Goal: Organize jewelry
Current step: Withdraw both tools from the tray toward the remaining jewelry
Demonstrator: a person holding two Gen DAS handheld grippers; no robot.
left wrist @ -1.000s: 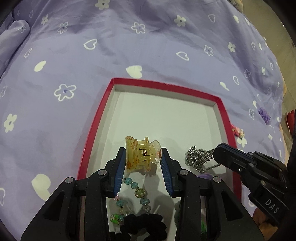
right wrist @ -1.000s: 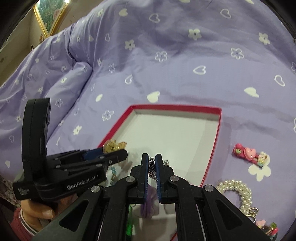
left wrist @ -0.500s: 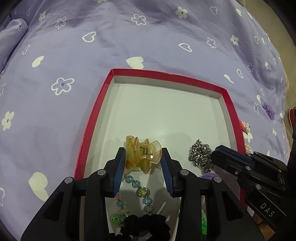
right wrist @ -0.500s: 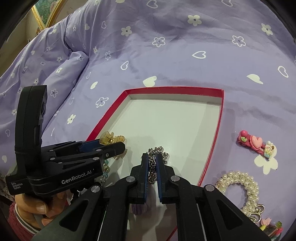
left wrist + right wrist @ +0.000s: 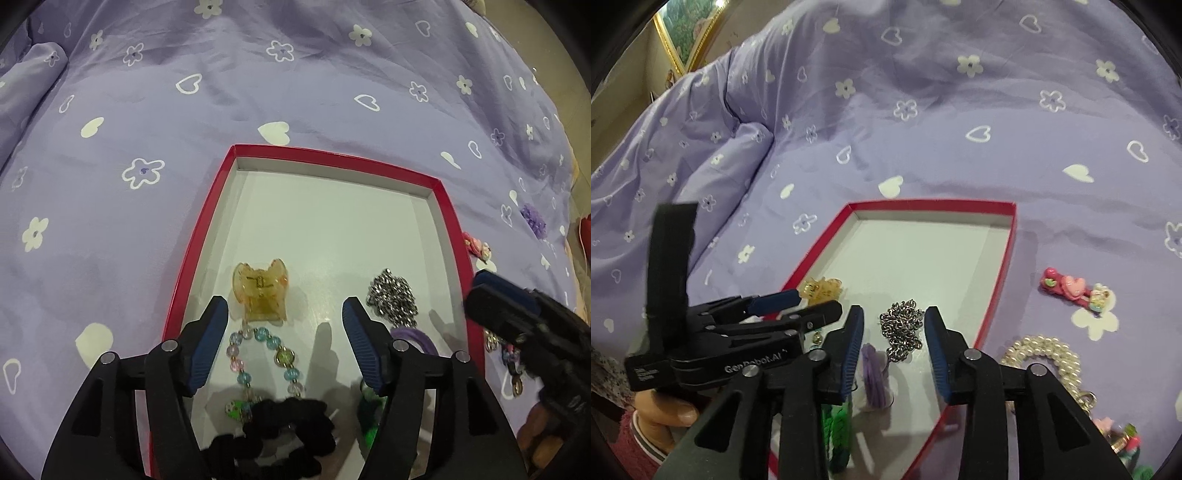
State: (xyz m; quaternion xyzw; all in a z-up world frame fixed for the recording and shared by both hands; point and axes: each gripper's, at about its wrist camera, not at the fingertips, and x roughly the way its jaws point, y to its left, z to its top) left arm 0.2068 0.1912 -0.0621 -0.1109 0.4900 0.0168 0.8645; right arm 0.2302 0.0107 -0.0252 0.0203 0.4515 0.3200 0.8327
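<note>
While both of my claws hang over the red box point(image 5: 199, 236), their jaws are opening and nothing is pinched in either one. My left claw point(image 5: 284, 332) has its blue pads spread wide. Just past its tips lies the yellow hair clip point(image 5: 260, 291), flat on the white floor of the box. The clip is see-through, like honey, with two round ears at the top and a tiny metal spring in the middle. It touches neither pad.

Right below the clip is a bead bracelet point(image 5: 264, 354) with blue, pink and green glassy beads. It curls down toward a fluffy black hair tie point(image 5: 280, 432) at the near end of the box.

My right claw point(image 5: 894, 341) is open too. The silver chain point(image 5: 901, 328) sits in a shiny little heap between its pads, but the pads do not press on it. A purple hair tie point(image 5: 873, 373) lies just beside the chain, closer to me.

Outside the box, on the purple bedspread point(image 5: 923, 122) with white hearts and flowers, I see a pink heart clip point(image 5: 1073, 288) and a white pearl bracelet point(image 5: 1045, 350). They lie to the right of the box, apart from each other.
</note>
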